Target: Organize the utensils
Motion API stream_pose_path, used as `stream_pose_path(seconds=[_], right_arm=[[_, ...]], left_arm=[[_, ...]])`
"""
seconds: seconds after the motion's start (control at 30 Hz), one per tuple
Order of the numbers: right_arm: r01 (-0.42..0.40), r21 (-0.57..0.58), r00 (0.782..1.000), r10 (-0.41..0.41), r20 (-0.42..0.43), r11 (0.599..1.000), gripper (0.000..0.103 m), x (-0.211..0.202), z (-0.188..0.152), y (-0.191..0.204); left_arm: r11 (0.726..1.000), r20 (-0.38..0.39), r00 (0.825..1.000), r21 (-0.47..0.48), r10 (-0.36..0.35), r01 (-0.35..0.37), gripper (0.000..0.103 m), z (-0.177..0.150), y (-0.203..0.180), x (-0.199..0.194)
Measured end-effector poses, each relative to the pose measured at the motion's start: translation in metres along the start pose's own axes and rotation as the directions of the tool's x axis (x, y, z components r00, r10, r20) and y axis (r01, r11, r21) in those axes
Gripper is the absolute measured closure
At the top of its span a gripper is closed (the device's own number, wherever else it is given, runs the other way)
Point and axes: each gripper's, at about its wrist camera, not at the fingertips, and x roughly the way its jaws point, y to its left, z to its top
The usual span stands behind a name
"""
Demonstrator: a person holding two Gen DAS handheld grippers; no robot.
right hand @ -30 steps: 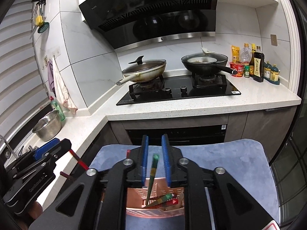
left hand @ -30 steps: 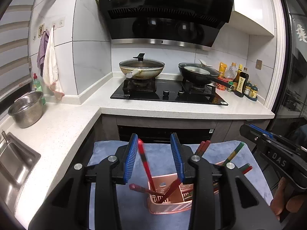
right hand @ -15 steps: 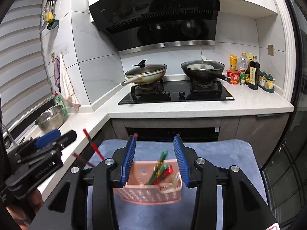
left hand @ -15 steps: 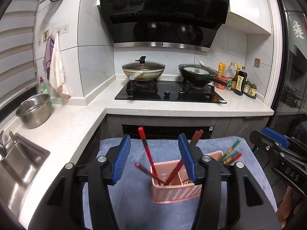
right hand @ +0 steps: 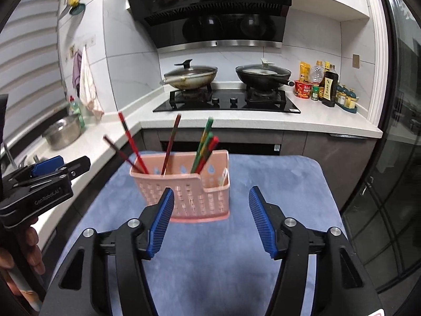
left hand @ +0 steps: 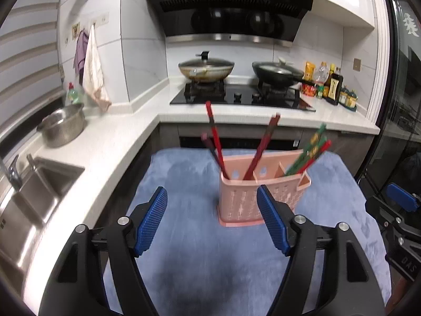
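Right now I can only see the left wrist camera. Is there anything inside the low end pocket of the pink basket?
Observer: Yes. The right wrist view shows a thin white utensil handle standing in the low end pocket of the pink plastic slotted basket.
Operator: Is the other hand-held gripper holding anything?
Observer: No. The right hand-held gripper has its jaws opening, with nothing between its blue pads.
Operator: What is holding my gripper?
Observer: A person's hand is wrapped around the handle of the left hand-held gripper, at the left edge of that view.
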Motion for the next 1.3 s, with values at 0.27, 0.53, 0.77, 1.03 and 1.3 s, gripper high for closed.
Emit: stream_pose_path(seconds=[0.27, 0.53, 0.77, 1.03, 1.3], right_arm=[[0.031, -0.051, 0.999, -0.033, -0.024, 0.998, 0.029, -0.010, -0.031, 0.008], [0.050, -0.089, 0.998, -0.053, -0.023, 0.995, 0.024, -0.009, -0.035, 0.015], [0.051, -0.041, 0.997, -0.054, -0.062, 0.998, 0.018, 0.000, -0.035, 0.008], [0.078, -0.028, 0.994, -0.080, -0.075, 0.997, 0.015, 0.004, -0.036, 0.004], [0.082, -0.043, 0.993, -0.086, -0.080, 0.996, 0.006, 0.009, -0.037, 0.008]], left_arm=[[1.000, -0.067, 0.998, -0.015, 0.016, -0.017, 0.016, -0.033, 0.001, 0.002], [0.999, -0.079, 0.996, 0.011, 0.038, -0.037, 0.008, -0.040, -0.007, 0.002], [0.999, -0.092, 0.995, 0.018, 0.044, -0.043, 0.007, -0.041, -0.010, 0.005], [0.999, -0.101, 0.994, 0.014, 0.046, -0.045, 0.007, -0.041, -0.009, 0.007], [0.999, -0.118, 0.992, 0.009, 0.051, -0.050, 0.007, -0.043, -0.009, 0.013]])
